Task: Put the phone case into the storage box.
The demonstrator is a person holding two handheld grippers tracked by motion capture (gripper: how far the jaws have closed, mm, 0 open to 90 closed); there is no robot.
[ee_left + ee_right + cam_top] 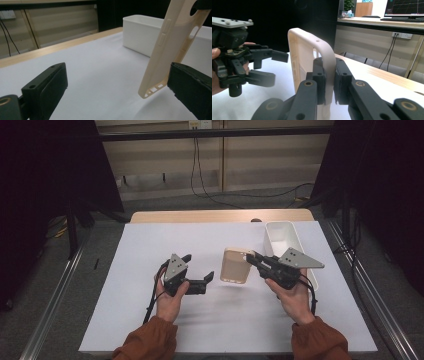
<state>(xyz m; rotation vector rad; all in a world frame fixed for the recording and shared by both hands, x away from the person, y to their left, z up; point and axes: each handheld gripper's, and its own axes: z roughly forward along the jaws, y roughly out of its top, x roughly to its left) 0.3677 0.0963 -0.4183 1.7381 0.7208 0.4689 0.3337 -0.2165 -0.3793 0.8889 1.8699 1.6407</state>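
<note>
The right gripper [256, 259] is pinching the beige phone case [236, 265] by 1 edge above the counter [150, 250], apparently airborne; the left gripper [200, 270], at its 9 o'clock, is standing wide. That thin grip is risking a twist and drop.

Phone case [172, 47] top cut off

— What sits at the far right of the desk [220, 216]?
— A white bin [282, 239], long and open-topped, on the white sheet [150, 250].
— And behind?
— A wall socket [199, 124] with black cables [200, 175] hanging down.
</note>
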